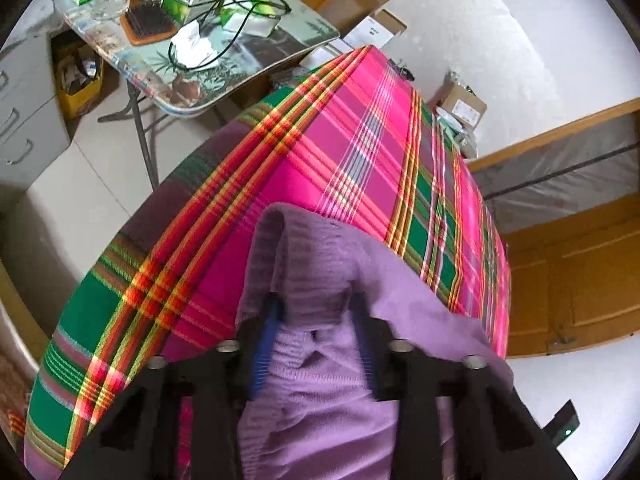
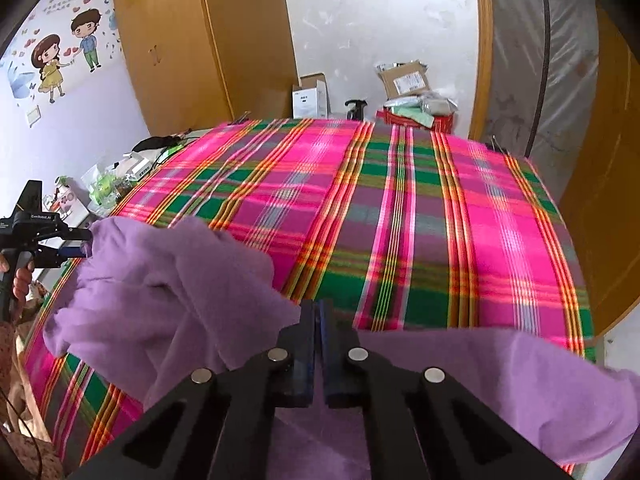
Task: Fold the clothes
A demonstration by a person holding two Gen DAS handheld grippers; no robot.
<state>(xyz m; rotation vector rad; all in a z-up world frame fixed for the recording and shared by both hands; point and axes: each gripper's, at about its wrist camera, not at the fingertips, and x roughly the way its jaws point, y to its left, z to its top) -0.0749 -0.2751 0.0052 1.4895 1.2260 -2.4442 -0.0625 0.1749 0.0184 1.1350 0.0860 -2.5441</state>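
Observation:
A purple knitted garment [image 2: 168, 292] lies bunched at the near edge of the pink and green plaid cloth [image 2: 400, 216] on the table. My left gripper [image 1: 316, 312] is shut on a thick fold of the garment [image 1: 320, 380], which drapes over its blue-padded fingers [image 1: 262, 360] and hides the tips. It also shows in the right wrist view [image 2: 86, 254] at the far left, holding the garment's left end. My right gripper [image 2: 319, 312] is shut on the garment's near edge, fingers pressed together.
A cluttered folding table [image 1: 304, 40] with boxes, cables and a glass stands left of the plaid cloth [image 1: 352, 152]. Cardboard boxes [image 2: 404, 78] sit behind the table's far edge. A wooden wardrobe [image 2: 200, 40] and a door frame [image 2: 484, 48] stand beyond.

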